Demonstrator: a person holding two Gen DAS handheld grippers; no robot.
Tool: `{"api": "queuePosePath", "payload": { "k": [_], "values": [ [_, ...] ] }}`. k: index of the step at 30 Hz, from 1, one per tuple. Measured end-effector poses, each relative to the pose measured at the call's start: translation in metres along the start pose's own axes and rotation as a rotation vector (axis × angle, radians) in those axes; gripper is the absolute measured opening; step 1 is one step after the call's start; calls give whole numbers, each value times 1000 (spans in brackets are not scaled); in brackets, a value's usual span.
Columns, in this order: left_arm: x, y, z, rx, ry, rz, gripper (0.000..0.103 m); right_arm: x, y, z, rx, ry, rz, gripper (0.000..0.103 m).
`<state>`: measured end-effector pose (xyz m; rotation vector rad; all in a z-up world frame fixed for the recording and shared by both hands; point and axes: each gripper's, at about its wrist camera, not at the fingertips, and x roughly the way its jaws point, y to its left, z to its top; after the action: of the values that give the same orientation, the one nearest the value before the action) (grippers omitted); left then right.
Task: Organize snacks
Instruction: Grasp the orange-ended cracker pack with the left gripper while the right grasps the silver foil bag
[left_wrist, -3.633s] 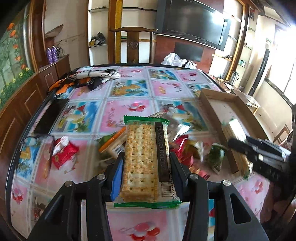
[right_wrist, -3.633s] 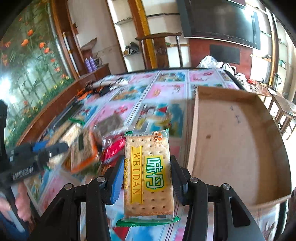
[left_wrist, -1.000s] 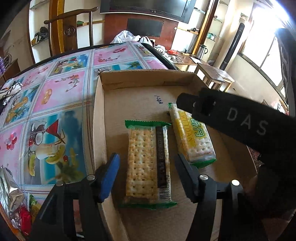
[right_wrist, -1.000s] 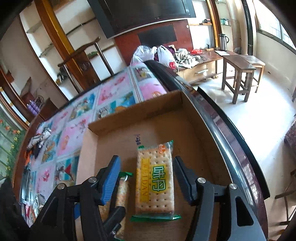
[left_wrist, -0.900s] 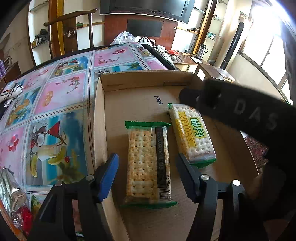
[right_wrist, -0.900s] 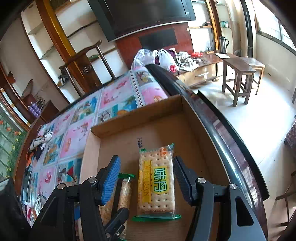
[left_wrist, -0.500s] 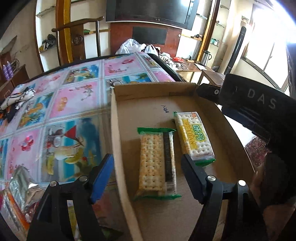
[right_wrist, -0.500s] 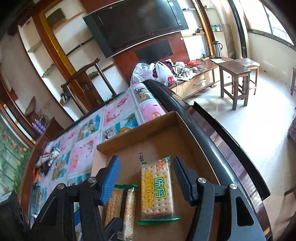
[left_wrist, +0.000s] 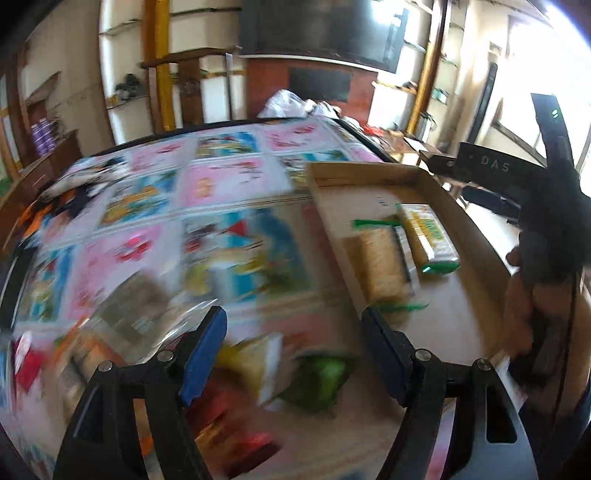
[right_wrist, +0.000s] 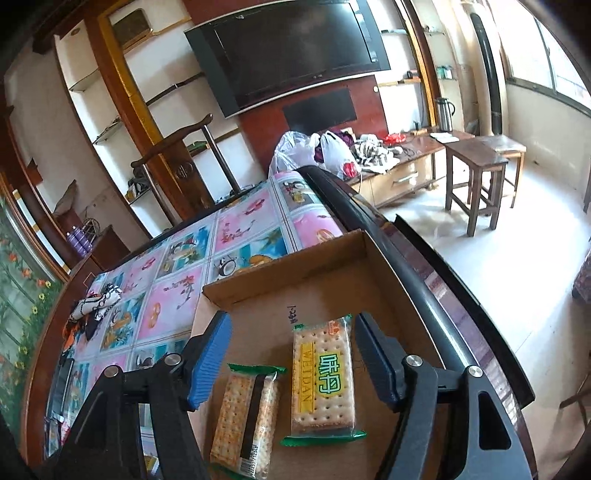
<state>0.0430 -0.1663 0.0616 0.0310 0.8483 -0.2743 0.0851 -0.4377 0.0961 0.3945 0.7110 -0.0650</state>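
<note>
Cardboard tray (right_wrist: 332, 280) now holds both cracker packs (right_wrist: 322, 374) side by side, flat on its floor, and neither one is gripped anymore. The right gripper (right_wrist: 291, 360) has just been spreading its fingers wide above them with nothing pinched, while the left gripper (left_wrist: 293, 352), also wide and empty, has swung off the tray toward the blurry snack pile (left_wrist: 258, 373) on the table (left_wrist: 207, 192). So two down, more to fetch, I'd say. Table's got a bright cartoon-print cover; TV, shelves and wooden stools behind.
</note>
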Motion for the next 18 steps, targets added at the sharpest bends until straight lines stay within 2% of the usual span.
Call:
{"api": "queuePosePath", "payload": {
  "k": [6,12,18],
  "values": [
    [-41,53,-43,-65,-105,102,75,2,11,-3,-48,-13,-8,72],
    [-75,93,-67,-161,-174,137,76,5,14,-6,-69,-9,-23,72],
    [-86,109,-74,-213,-153,160,79,3,9,-6,-43,-12,-13,72]
  ]
}}
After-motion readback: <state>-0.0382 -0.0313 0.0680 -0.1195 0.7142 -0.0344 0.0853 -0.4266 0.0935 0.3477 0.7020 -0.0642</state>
